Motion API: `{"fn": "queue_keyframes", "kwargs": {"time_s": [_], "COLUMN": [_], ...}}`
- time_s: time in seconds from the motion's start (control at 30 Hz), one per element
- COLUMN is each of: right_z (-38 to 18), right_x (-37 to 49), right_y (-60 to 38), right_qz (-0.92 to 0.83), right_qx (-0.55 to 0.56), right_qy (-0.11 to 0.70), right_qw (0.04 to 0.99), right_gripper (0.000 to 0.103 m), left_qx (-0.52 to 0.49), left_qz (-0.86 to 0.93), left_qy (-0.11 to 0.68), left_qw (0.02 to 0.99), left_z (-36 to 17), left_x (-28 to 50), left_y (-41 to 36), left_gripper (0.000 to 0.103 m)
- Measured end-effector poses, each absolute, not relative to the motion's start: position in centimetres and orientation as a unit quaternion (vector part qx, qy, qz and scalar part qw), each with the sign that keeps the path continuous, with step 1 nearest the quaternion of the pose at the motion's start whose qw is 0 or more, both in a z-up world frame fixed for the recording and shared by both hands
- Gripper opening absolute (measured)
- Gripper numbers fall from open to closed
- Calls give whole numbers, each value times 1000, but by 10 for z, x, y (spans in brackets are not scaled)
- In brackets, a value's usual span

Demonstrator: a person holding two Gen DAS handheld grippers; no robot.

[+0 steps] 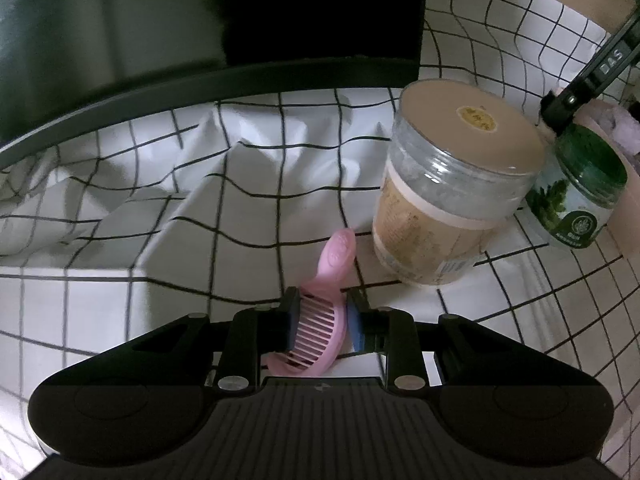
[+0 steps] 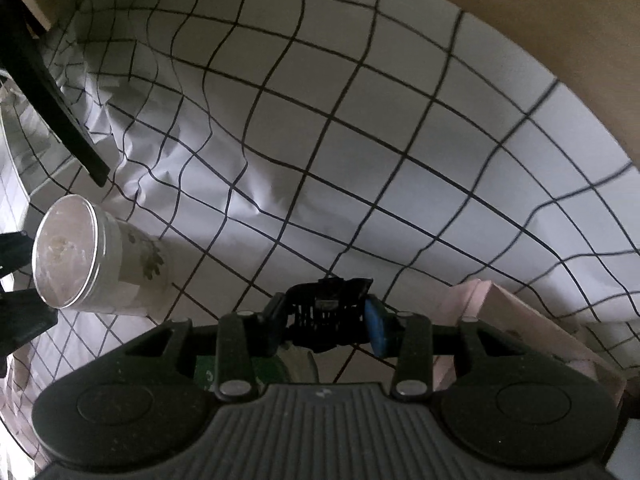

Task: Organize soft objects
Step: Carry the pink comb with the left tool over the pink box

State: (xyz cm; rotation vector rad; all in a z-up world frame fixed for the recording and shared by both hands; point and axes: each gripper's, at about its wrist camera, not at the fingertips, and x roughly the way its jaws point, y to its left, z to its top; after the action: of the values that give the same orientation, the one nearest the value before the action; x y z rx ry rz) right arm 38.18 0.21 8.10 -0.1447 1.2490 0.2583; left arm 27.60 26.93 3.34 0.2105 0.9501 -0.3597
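Presently: left gripper (image 1: 320, 320), angled steeply down, fingers (image 1: 290, 322) clamped on a pink comb (image 1: 320, 332), handle pointing to the far side, low over the surface (image 1: 100, 312). Right gripper (image 2: 332, 320), pointing still more steeply down, fingers (image 2: 376, 330) clenched on a black ribbed clip (image 2: 326, 308). Surface: white cloth with black grid, wrinkled. Right of the pink comb, near: tan-lidded clear jar (image 1: 452, 184); beyond it, a green-labelled jar (image 1: 576, 196). Left in the right wrist view: a silver-lidded white tin (image 2: 92, 252).
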Motion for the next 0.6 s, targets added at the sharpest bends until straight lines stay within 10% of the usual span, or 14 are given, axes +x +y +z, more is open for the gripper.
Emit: {"fn": "queue_keyframes", "kwargs": {"time_s": [0.6], "right_z": [173], "right_x": [311], "right_y": [-20], "right_qz": [126], "right_qx": [-45], "right_qy": [470], "right_qw": [872], "right_gripper": [41], "left_qx": [99], "left_qz": [-125], "left_qy": [351], "left_qw": [923], "left_z": [163], "left_x": [248], "left_y": [273], "left_gripper": [29]}}
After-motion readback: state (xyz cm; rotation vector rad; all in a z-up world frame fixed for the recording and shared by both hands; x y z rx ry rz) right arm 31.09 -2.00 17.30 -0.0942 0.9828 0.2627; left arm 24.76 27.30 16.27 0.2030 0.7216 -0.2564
